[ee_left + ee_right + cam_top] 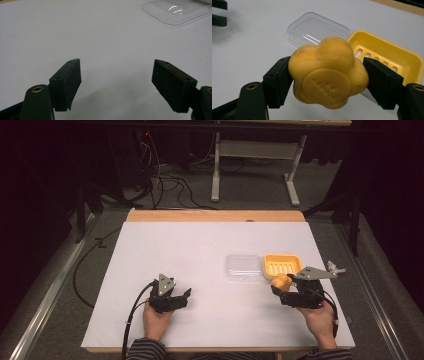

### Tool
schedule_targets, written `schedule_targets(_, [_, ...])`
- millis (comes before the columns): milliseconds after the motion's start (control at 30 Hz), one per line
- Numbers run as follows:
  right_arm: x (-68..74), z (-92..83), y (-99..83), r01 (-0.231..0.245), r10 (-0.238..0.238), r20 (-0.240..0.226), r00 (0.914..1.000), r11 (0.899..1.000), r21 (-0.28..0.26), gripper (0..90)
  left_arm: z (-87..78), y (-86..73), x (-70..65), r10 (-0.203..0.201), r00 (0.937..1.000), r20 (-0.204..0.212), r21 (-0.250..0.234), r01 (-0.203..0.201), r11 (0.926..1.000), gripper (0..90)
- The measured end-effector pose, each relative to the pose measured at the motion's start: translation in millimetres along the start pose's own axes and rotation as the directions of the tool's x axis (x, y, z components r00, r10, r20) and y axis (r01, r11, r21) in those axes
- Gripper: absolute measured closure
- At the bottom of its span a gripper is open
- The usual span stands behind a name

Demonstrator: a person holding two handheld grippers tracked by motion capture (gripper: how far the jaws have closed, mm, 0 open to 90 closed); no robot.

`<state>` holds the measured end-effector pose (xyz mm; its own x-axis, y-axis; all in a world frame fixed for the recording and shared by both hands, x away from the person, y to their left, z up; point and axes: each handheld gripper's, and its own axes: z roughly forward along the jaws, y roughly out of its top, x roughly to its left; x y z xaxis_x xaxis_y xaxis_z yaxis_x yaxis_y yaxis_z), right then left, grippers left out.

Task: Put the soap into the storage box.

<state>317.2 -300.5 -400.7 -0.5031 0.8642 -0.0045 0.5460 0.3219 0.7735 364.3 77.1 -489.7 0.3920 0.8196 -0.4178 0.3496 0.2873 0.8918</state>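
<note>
Right gripper clamped on yellow soap, just beside yellow dish w/ clear lid adjacent. Left gripper wide, nothing between, over table.

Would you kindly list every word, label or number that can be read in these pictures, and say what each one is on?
Raised lettering on the round stamp of the yellow soap, held in the right gripper: too faint and tilted to read with any certainty.
Yellow soap dish, clear lid, white table, left gripper: no writing on any of them.
</note>
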Motion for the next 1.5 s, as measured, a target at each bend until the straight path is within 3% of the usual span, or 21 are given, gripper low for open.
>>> schedule_targets(267, [-18.5, -0.4, 6.0, -0.047, 0.047, 0.003, 0.9989, 0.999, -0.008, 27.6, 0.5, 0.0, 0.0, -0.006, 1.0000, -0.001, 0.001, 0.006, 1.0000, 24.3])
schedule_targets(767, [-31.5, 1.6, 20.3, -0.043, 0.045, 0.047, 0.9979, 0.999, -0.032, 27.7, 0.5, -0.2, 0.0, 0.002, 1.0000, -0.003, -0.002, -0.002, 1.0000, 24.4])
schedule_targets(1500, [-61.7, 36.1, 29.0, -0.094, 0.090, 0.075, 0.9932, 0.994, 0.056, 28.2, 0.5, -0.3, 0.0, 0.006, 1.0000, -0.005, 0.000, -0.006, 1.0000, 24.4])
